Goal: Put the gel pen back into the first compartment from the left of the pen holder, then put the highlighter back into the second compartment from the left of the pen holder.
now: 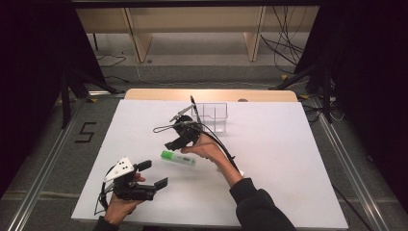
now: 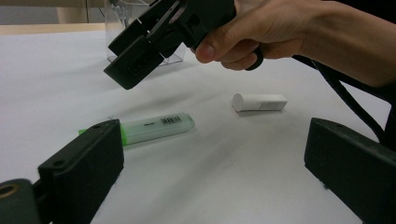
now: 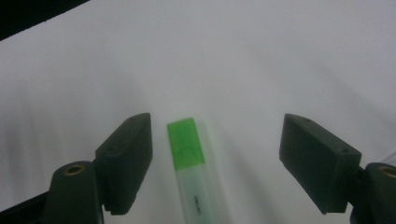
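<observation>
Nearest, at the near left edge of the white bench [image 1: 288,159], the left tongs [image 1: 153,174] sit in the person's left hand [image 1: 120,204], their jaws spread wide with nothing between them and aimed toward the middle of the bench. In the left gripper view those two black jaws frame the scene, with bare bench between them.

A little farther in, near the middle of the bench, lies the green highlighter [image 1: 178,158] on its side, flat on the surface, its green cap end toward the left. In the left gripper view a small white cylinder [image 2: 259,101] lies on the bench to the right of the highlighter, apart from it.

Just beyond the highlighter the right tongs [image 1: 174,143] hover above it in the right hand [image 1: 202,149], tilted down toward it. In the right gripper view their jaws stand wide apart, the highlighter [image 3: 190,163] lying between them, closer to the left jaw, touched by neither.

Farther still, toward the far edge of the bench, stands a clear plastic box [image 1: 211,114].
</observation>
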